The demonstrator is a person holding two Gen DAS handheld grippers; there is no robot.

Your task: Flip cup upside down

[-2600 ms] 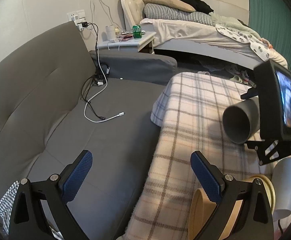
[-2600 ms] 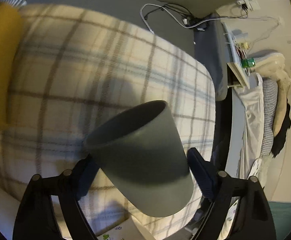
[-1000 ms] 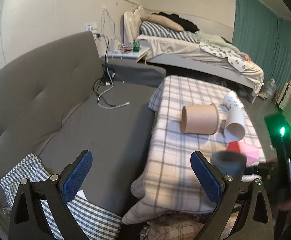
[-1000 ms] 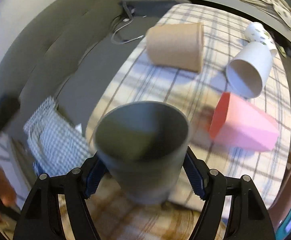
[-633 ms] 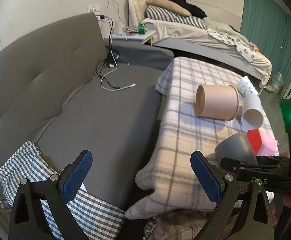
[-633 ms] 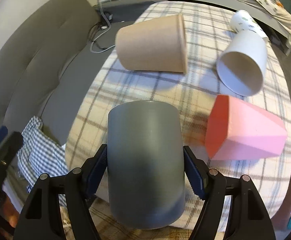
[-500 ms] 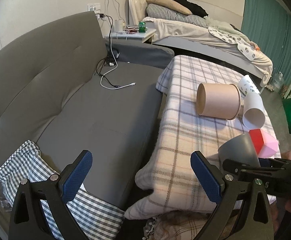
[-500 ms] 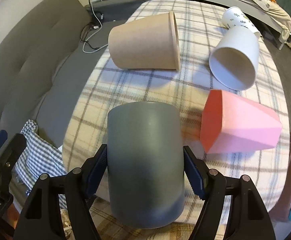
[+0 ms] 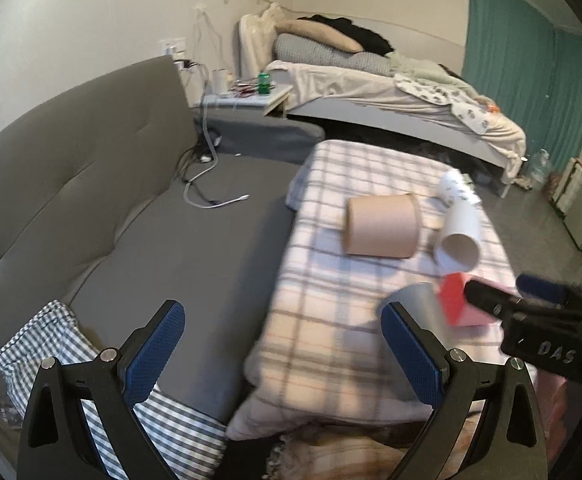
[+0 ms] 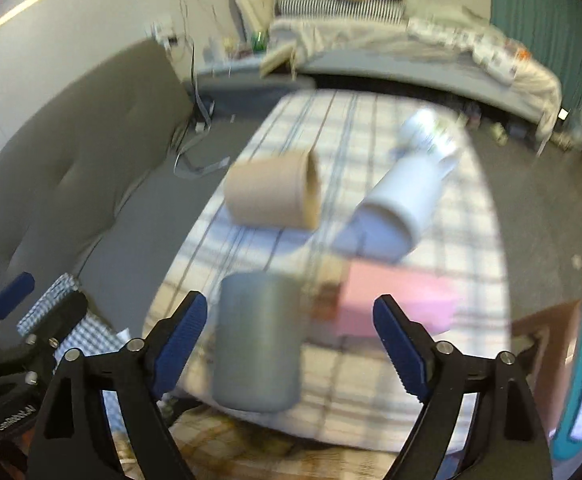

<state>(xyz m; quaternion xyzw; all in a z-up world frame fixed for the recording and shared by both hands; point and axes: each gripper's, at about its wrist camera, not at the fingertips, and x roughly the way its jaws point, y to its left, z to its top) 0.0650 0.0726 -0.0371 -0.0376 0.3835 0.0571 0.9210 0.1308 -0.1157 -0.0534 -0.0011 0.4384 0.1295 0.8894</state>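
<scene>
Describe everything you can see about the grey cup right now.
The grey cup is plain, smooth and matte, plastic-looking, with no handle. It stands near the front edge of the plaid blanket, seemingly mouth down. The pink cup lies close beside it. The right claw is open around it, fingers apart from its sides. Motion blur hides finer detail.

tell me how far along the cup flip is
Looks nearly done: the grey cup stands on the plaid blanket with its closed end up. The right gripper is open around it, pads clear of its sides. The left gripper is open and empty. What's left is pulling the right gripper away.
</scene>
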